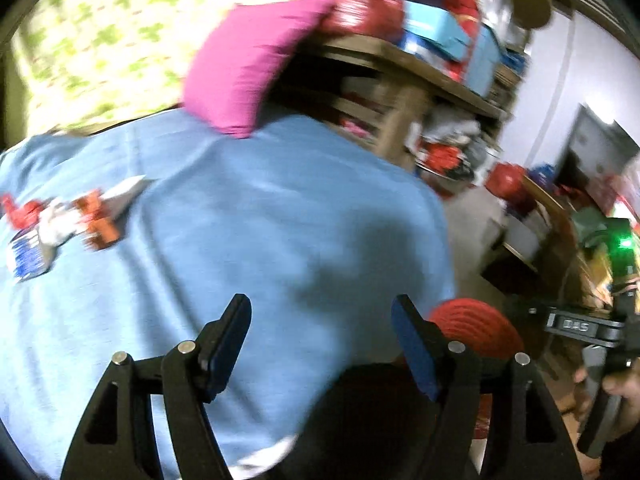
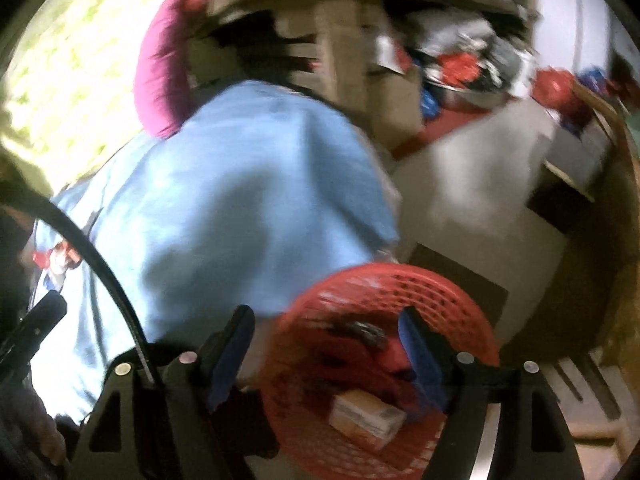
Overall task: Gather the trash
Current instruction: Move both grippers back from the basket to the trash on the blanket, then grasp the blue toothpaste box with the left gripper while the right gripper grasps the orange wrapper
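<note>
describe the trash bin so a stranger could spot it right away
Start at the bed's light blue sheet. Off its near corner, on the floor, stands a round red basket with perforated walls. A small cardboard box lies inside; nothing nearby is both red and perforated.

The left gripper hangs with fingers apart over a blue sheet strewn with wrappers.

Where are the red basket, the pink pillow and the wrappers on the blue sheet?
Red basket (image 2: 420, 292): right wrist view, on its perforated far rim.
Pink pillow (image 1: 248, 68): left wrist view, on the middle of its cover.
Wrappers (image 1: 64, 224): left wrist view, on the middle of the pile.
</note>
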A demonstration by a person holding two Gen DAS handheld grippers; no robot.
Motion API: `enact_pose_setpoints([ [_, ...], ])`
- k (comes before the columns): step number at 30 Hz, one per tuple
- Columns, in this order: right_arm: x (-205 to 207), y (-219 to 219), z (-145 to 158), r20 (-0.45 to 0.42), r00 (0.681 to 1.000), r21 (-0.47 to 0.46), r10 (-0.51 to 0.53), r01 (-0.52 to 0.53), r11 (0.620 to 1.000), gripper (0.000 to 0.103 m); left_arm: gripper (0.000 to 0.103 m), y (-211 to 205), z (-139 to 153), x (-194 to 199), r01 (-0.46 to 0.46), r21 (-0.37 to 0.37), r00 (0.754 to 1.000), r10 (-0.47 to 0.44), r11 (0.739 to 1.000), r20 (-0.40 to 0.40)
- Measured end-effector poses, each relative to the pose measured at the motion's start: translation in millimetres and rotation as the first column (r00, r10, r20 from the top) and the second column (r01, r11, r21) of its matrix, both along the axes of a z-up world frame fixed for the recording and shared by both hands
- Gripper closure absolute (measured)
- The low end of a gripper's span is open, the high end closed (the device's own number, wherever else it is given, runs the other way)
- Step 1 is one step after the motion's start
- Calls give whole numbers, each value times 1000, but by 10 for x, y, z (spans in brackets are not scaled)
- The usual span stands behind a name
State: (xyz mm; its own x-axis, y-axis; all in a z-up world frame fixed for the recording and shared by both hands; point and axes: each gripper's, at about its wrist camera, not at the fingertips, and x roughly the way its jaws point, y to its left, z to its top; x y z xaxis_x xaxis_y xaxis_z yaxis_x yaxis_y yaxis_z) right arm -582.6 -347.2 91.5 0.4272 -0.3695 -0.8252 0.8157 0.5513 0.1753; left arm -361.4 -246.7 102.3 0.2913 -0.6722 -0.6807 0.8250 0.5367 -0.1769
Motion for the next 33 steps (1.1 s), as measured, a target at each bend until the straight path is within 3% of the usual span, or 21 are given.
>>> enact_pose_setpoints([
  [8, 1146, 562, 245, -8, 968, -74, 251, -251, 965, 24, 30, 822, -107, 945, -232, 0, 972, 232, 973, 23],
  [16, 1959, 1058, 250, 7, 906, -78, 423, -422, 903, 24, 18, 1522, -160, 1918, -430, -23, 901, 431, 902, 54],
  [19, 2165, 1194, 216, 7, 884, -77, 467, -466, 882, 24, 18, 1657, -245, 2216, -459, -9, 887, 459, 888, 56],
  [23, 2396, 1276, 134, -2, 866, -72, 500, -499, 864, 24, 18, 1674, -358, 2503, -461, 4, 886, 461, 887, 51],
  [33, 2718, 1153, -121, -24, 863, -7, 505, -506, 863, 24, 18, 1571, -657, 2951, -458, 42, 889, 457, 888, 22],
])
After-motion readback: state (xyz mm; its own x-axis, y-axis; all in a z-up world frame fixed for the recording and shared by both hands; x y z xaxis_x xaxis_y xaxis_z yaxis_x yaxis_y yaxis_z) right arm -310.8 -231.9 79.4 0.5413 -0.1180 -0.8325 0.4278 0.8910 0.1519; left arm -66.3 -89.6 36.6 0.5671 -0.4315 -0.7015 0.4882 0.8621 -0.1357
